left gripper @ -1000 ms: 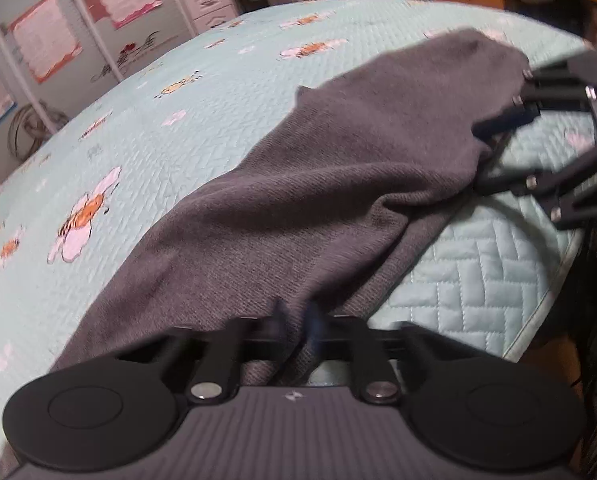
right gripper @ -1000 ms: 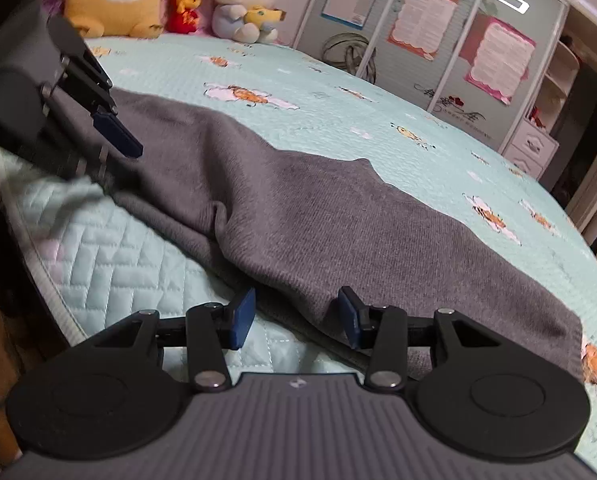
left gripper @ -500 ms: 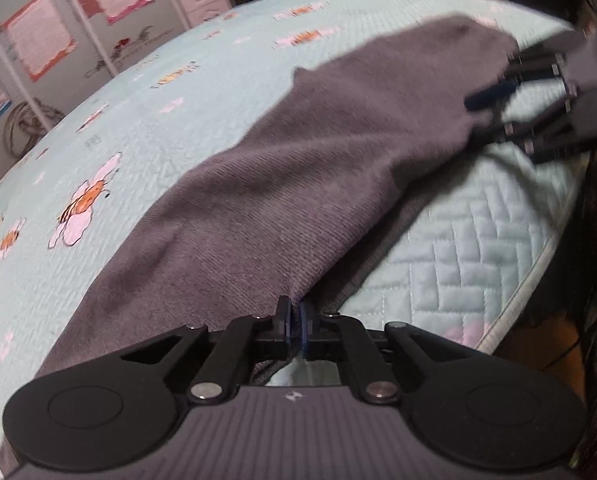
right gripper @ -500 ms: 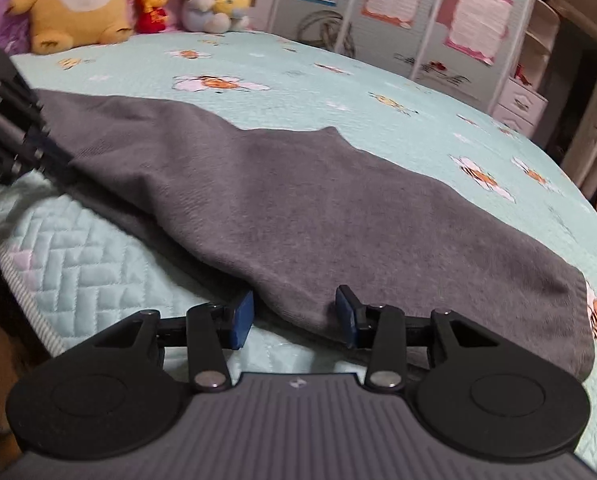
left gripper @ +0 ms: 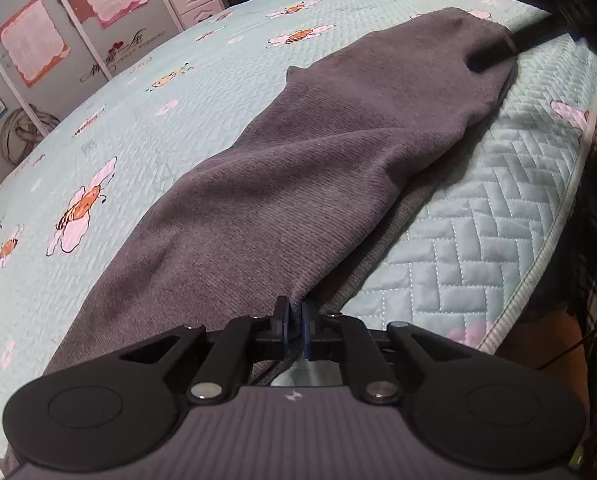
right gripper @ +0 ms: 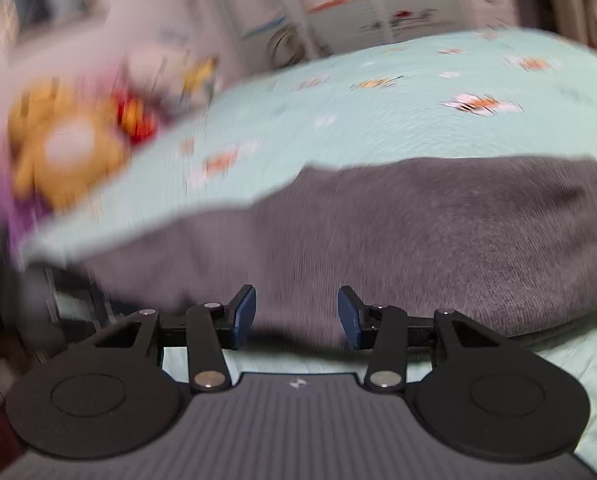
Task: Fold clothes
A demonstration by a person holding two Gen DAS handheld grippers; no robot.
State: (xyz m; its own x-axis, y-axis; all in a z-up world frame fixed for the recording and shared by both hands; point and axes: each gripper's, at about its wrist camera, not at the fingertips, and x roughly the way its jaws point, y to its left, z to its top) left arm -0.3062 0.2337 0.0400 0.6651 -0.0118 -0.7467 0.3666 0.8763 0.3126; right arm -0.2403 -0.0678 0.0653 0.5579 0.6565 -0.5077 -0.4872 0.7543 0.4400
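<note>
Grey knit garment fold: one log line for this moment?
left gripper: shut on grey knit garment edge | right gripper: open, over garment | surface: quilted bedspread | right view: blurred

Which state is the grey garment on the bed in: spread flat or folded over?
Folded over. The grey garment shows a lower layer peeking out beneath its top layer along the near edge, where the left gripper is shut on the cloth.
</note>
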